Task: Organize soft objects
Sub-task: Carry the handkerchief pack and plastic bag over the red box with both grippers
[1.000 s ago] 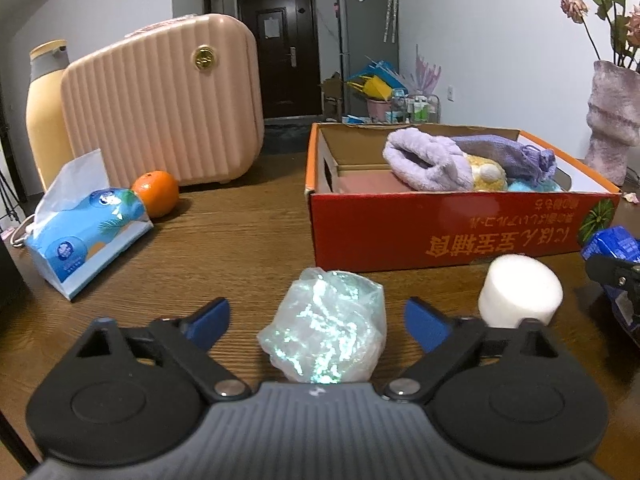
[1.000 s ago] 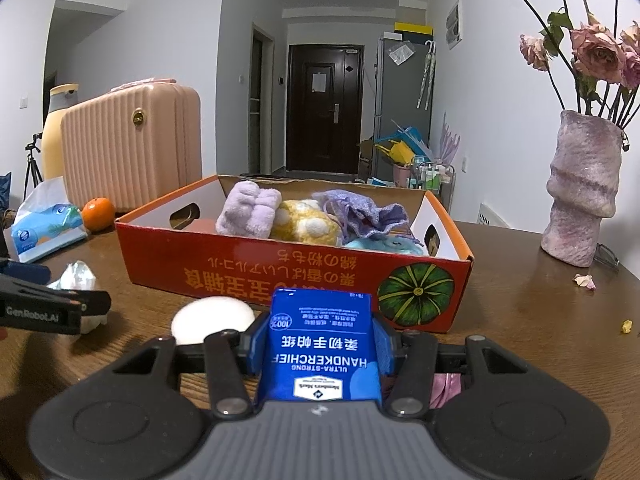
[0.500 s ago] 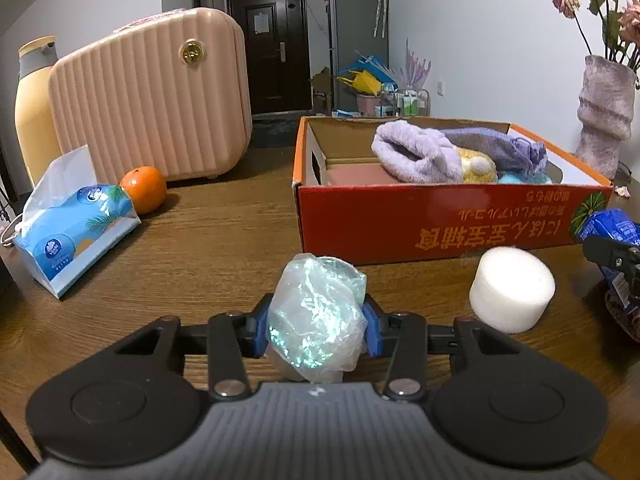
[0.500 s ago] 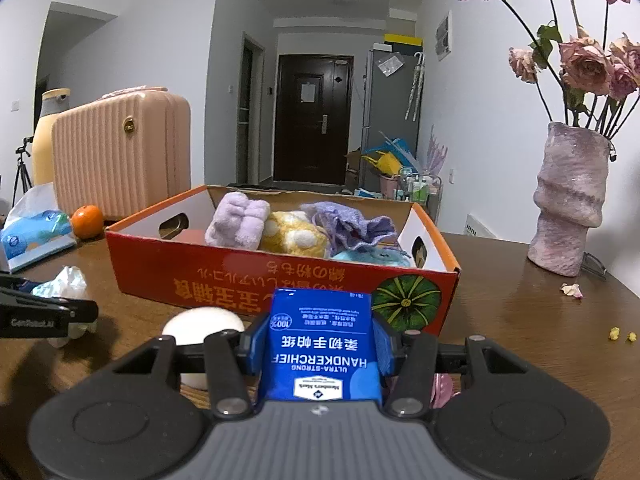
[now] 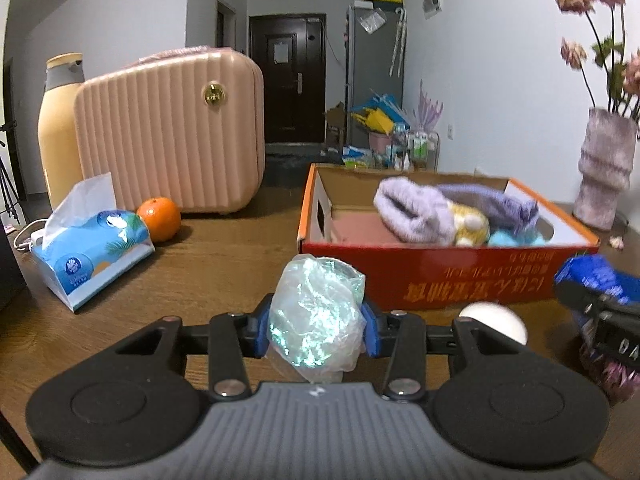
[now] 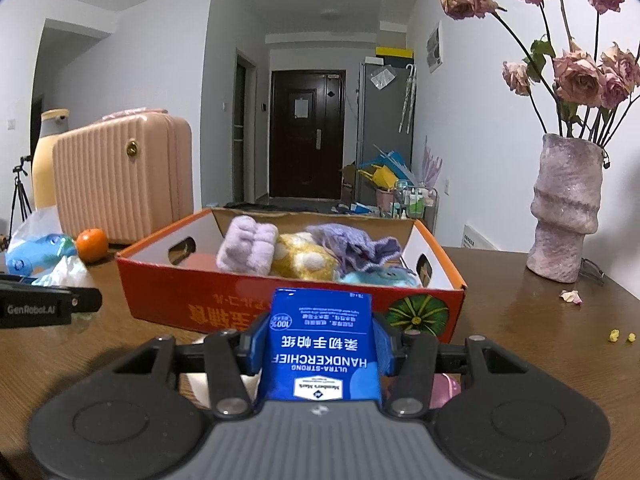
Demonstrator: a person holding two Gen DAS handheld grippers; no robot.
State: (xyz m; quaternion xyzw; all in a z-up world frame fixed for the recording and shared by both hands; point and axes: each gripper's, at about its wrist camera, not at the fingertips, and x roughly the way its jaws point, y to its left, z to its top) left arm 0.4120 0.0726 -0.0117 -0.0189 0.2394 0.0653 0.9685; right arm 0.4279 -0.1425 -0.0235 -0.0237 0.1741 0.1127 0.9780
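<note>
— So, what is each tool holding?

— The left gripper (image 5: 316,330) is clenched on a crumpled, iridescent clear plastic bag (image 5: 317,316), its blue pads pressed into both sides. The bag sits between the fingers, above the brown wooden table (image 5: 224,264).

— And the other?

— The right gripper (image 6: 320,346) grips a blue handkerchief tissue pack (image 6: 320,348), upright between its pads, label facing the camera.

— Where is the box?

— The orange-red cardboard box (image 6: 248,300) stands just ahead of both tools. Inside lie a lilac plush towel (image 6: 248,250), a yellow spotted plush (image 6: 306,262), a purple knitted cloth (image 6: 356,250) and a turquoise plush (image 6: 376,278).

— Anything else near?

— A white foam cylinder (image 5: 494,318) rests on the table before the box, between the two tools.
</note>
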